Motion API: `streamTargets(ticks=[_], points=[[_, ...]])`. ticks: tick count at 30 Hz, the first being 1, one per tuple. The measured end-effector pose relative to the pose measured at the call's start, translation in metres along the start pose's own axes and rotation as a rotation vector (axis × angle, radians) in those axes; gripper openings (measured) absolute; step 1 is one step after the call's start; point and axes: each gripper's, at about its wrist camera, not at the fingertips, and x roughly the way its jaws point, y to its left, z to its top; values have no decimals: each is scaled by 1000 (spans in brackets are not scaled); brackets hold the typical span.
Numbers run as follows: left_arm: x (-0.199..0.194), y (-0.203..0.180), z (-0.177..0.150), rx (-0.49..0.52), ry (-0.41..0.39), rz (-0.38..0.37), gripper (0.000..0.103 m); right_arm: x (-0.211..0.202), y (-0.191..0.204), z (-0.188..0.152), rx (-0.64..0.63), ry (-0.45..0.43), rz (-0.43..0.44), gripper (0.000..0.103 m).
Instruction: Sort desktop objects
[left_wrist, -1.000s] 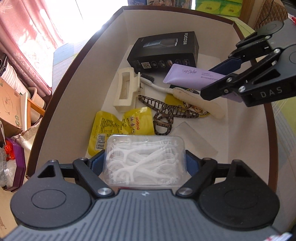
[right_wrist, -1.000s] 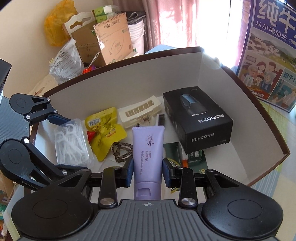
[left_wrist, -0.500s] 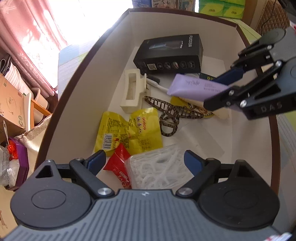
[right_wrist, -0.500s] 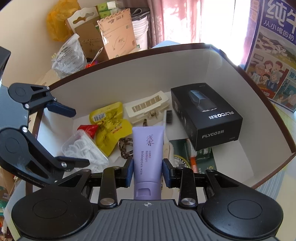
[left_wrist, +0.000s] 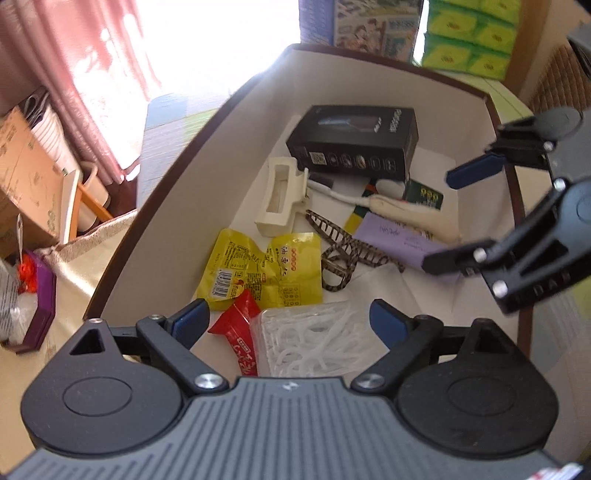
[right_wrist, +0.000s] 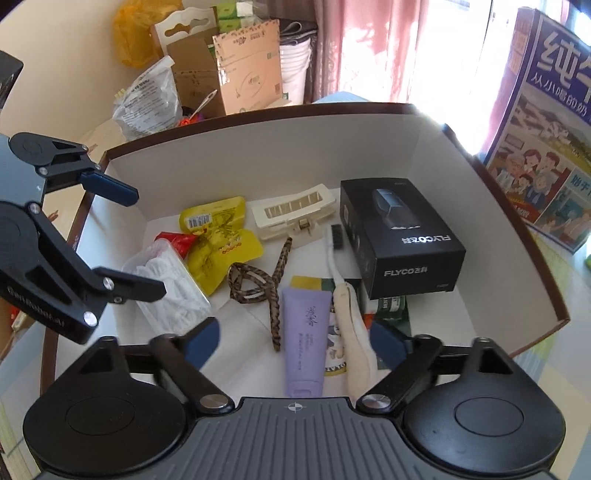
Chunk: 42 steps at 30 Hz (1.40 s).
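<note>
Both grippers have let go since a second ago: the lavender tube (right_wrist: 306, 339), then clamped between the right gripper's (right_wrist: 293, 341) pads, now lies flat on the floor of the white box (right_wrist: 258, 155) near its front edge, and the clear floss-pick case (left_wrist: 314, 341), earlier pinched by the left gripper (left_wrist: 290, 319), rests on the box floor by the front-left corner; both sets of jaws are opening and stand wide, pads clear of everything; the tube lies between the right gripper's blue fingers (right_wrist: 201, 341) without touching them, and the case sits between the left gripper's fingers (left_wrist: 190, 317), likewise untouched.

Beside the tube on its right lies a cream toothbrush (right_wrist: 351, 332), its dark bristle head toward the back wall; a leopard-print hair clip (right_wrist: 258, 282) lies just left of the tube; a red sachet (left_wrist: 240, 332) touches the floss-pick case, with two yellow snack packets (left_wrist: 266, 273) just behind them; a cream hair claw (right_wrist: 295, 212) sits near the back wall; a black FLYCO box (right_wrist: 399, 243) fills the back-right part, overlapping a green packet (right_wrist: 389, 306); outside the box, cardboard cartons (right_wrist: 243, 74) and pink curtains (left_wrist: 74, 74) stand beyond the back wall.
</note>
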Motion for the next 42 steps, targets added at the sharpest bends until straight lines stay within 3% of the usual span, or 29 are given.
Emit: streamTargets(ticks=[5, 16, 26, 42], points=[[-13, -4, 1, -63, -24, 27, 98, -12, -1, -3, -7, -21, -11, 101], [-54, -21, 2, -151, -131, 102, 102, -47, -12, -10, 35, -85, -69, 101], [-103, -49, -10, -222, -222, 167, 102, -91, -12, -32, 96, -167, -68, 101], [-162, -109, -43, -351, -246, 257, 102, -147, 8, -72, 79, -244, -30, 101]])
